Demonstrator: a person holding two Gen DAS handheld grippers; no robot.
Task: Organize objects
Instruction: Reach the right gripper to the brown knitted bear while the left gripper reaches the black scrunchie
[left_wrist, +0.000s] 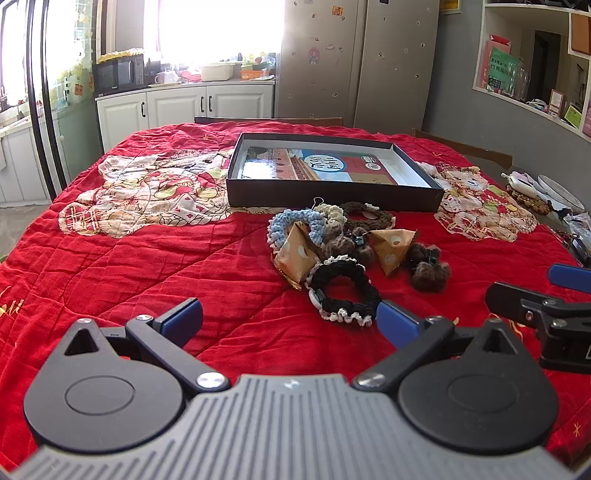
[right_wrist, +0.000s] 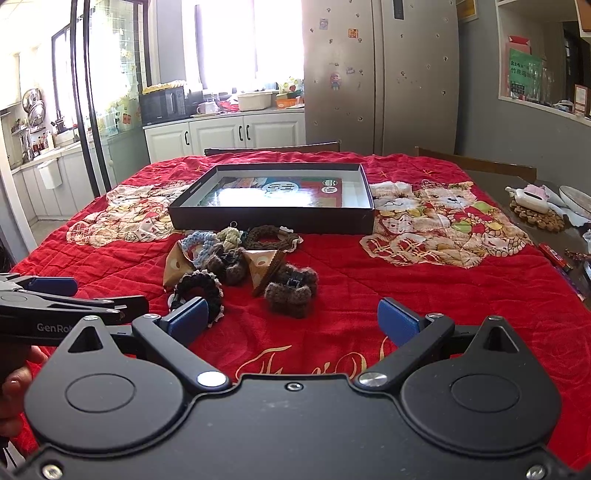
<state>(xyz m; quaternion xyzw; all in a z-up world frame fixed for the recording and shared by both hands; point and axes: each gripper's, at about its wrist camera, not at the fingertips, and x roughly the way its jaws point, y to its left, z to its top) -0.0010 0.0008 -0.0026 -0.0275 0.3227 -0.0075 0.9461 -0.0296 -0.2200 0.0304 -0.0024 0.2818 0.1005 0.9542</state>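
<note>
A heap of small things lies on the red quilt (left_wrist: 147, 266): a black crocheted scrunchie (left_wrist: 347, 291) (right_wrist: 201, 286), a light blue scrunchie (left_wrist: 299, 221), a brown scrunchie (left_wrist: 369, 216), two tan triangular packets (left_wrist: 297, 254) (right_wrist: 264, 266) and brown furry hair clips (left_wrist: 428, 267) (right_wrist: 291, 288). Behind the heap stands a shallow black box (left_wrist: 332, 194) (right_wrist: 273, 219) with a printed sheet inside. My left gripper (left_wrist: 291, 317) is open, just short of the black scrunchie. My right gripper (right_wrist: 291, 317) is open too, in front of the furry clips, with nothing between its fingers.
Clutter lies at the table's right edge: a white pouch on a woven mat (right_wrist: 535, 206) and plates (left_wrist: 561, 192). Chair backs (right_wrist: 476, 162) stand behind the table. Beyond are white cabinets (left_wrist: 184, 107) and a grey fridge (right_wrist: 380, 74). A hand (right_wrist: 14, 384) holds the left gripper.
</note>
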